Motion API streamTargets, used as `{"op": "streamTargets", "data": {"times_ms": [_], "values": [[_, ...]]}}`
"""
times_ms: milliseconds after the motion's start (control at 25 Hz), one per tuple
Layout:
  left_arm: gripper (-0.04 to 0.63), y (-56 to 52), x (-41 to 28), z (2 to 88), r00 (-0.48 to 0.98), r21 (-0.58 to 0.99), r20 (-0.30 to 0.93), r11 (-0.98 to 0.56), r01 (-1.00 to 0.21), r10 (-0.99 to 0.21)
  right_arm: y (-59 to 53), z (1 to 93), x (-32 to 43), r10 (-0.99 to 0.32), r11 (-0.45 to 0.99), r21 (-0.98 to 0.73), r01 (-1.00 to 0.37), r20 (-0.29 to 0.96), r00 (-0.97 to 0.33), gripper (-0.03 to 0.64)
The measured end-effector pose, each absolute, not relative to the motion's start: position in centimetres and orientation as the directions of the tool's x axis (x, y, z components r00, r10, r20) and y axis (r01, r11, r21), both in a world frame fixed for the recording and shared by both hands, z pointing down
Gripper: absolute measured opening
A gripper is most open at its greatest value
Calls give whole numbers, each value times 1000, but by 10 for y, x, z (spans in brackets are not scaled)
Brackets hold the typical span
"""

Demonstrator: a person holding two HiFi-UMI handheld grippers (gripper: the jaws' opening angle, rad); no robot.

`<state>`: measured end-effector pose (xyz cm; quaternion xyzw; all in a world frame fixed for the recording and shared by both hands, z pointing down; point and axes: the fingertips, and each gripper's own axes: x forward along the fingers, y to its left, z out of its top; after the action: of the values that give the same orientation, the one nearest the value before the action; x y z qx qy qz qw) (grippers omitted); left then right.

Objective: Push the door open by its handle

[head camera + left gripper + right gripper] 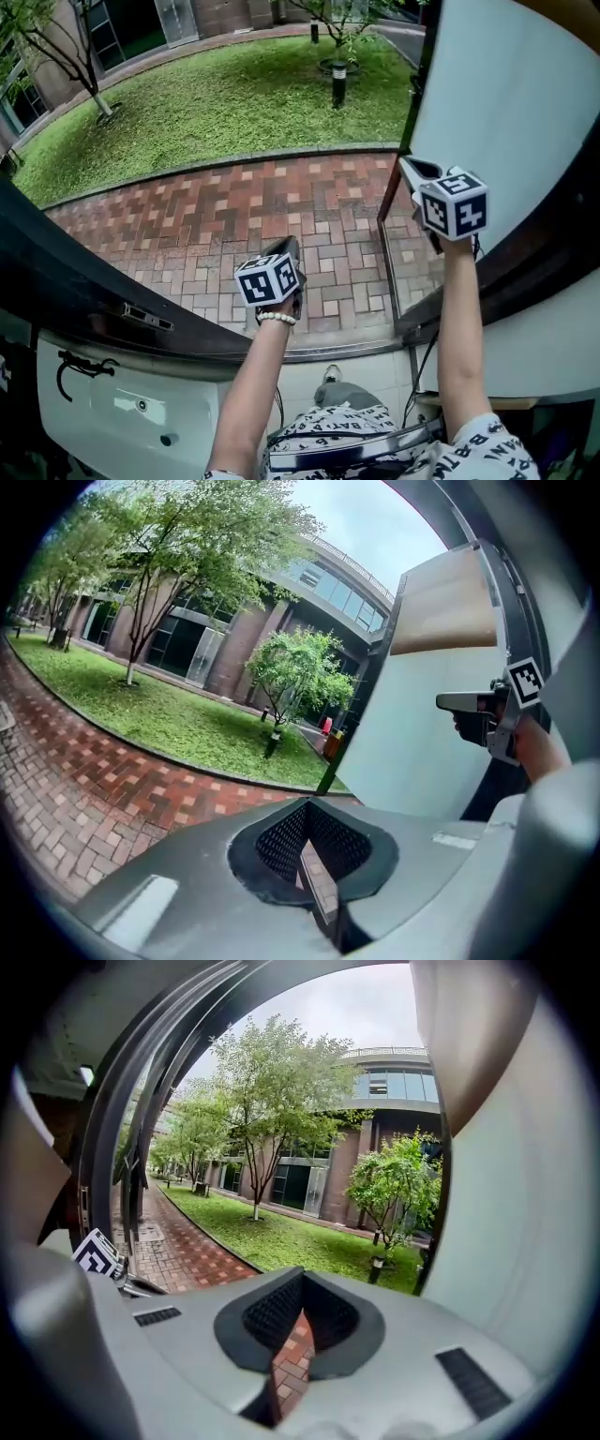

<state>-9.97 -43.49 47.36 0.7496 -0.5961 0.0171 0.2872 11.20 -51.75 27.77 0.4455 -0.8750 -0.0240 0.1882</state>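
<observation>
1. The left gripper (pixel 284 247) has its jaws drawn together to a thin slit with nothing between them. It is held out low over the threshold and points toward the brick path (pixel 216 211). A bead bracelet (pixel 277 318) circles the wrist behind its marker cube (pixel 269 279)
2. The right gripper (pixel 410 166) is likewise closed and empty. It is raised higher, at the right of the doorway, just beside the white door (pixel 511 103)
3. The door stands open at the right side of the opening. Its dark lower edge angles out over the bricks, leaving the way outside clear between the two arms
4. In the left gripper view, the right gripper (pixel 442 702) shows in front of the door's pale face (pixel 412 752). Whether its tip touches the panel cannot be told
5. In the right gripper view, the door (pixel 530 1222) fills the right of the frame, while the left gripper's marker cube (pixel 94 1252) shows at the lower left
6. A black lever handle (pixel 82 364) sits on a white panel (pixel 131 417) at the lower left of the head view, well apart from both grippers
7. Beyond the path lie a lawn (pixel 216 103) with a short lamp post (pixel 338 86) and a brick-and-glass building (pixel 206 653) behind the trees
</observation>
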Motion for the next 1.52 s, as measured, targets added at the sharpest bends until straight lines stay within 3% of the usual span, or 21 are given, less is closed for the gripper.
{"op": "streamTargets", "data": {"times_ms": [720,1520], "values": [[-5,-206,-90,474,346,384,377,-195,-903,-860,-242,343,98,-773,587,91,-805,358,-523,6],[-6,78,17,522,289,370,411,-132,-920,-865,42,447,190,-677,651,-39,-758,421,-603,6]]}}
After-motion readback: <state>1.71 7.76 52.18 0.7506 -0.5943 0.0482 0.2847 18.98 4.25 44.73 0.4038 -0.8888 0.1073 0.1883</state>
